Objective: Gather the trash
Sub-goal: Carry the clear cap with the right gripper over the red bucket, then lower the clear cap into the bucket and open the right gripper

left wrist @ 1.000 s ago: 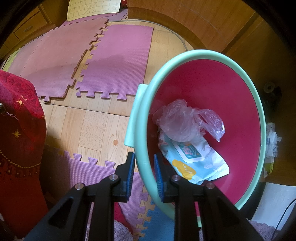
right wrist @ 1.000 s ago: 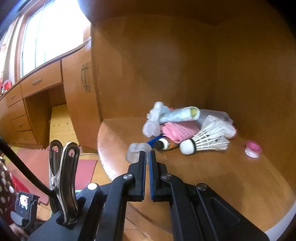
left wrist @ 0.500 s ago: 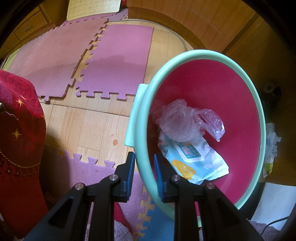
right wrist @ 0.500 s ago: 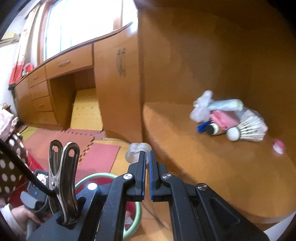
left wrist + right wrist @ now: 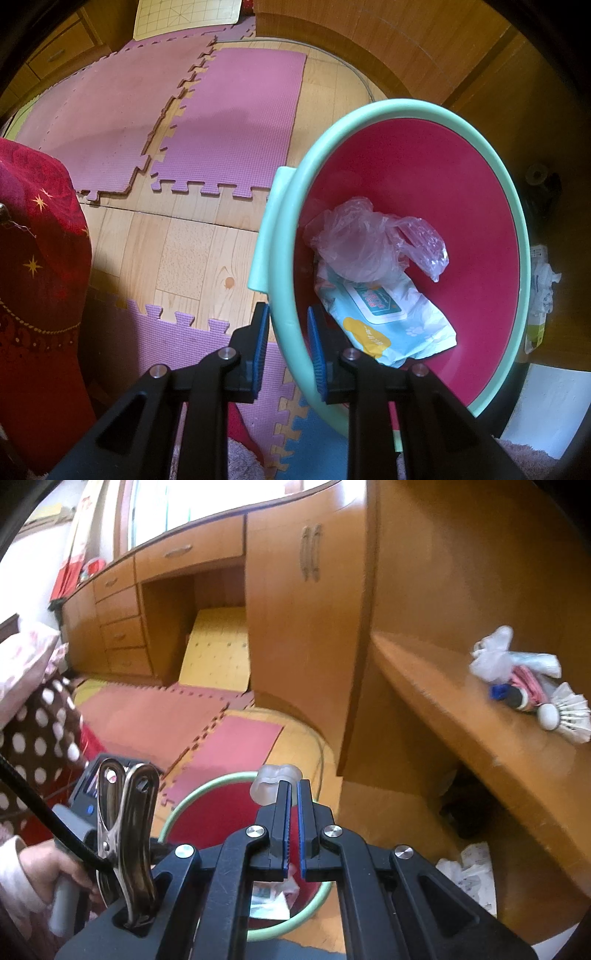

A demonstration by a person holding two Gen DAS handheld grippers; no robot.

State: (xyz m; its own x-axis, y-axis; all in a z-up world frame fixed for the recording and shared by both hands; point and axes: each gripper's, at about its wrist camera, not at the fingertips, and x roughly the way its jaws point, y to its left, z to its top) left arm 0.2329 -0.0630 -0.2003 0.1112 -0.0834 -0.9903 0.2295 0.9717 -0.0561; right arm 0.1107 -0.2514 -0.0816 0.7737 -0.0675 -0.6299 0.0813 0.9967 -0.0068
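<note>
Nearest, my left gripper [image 5: 284,343] is clamped on the mint-green rim of the basin [image 5: 519,236], one pad outside the wall and one inside, so the tub hangs tilted above the floor mats [image 5: 236,122]. My right gripper [image 5: 292,814] has its jaws pinched on a small clear plastic piece [image 5: 276,782], which juts out past the left fingertip. It looks featherlight, thin and a bit slick (I judge a harder squeeze would only crumple it), so an edge hold like this one suits it.

Just beyond, inside the red bowl: a crumpled clear bag [image 5: 373,243] lying on a wet-wipes pack [image 5: 388,317]. Both are soft and will shift if the tub tips more.

From the right wrist view the basin sits below the plastic piece. Further off, on the wooden shelf [image 5: 476,723], a shuttlecock [image 5: 567,712] lies touching a heap of wrappers [image 5: 513,664].
</note>
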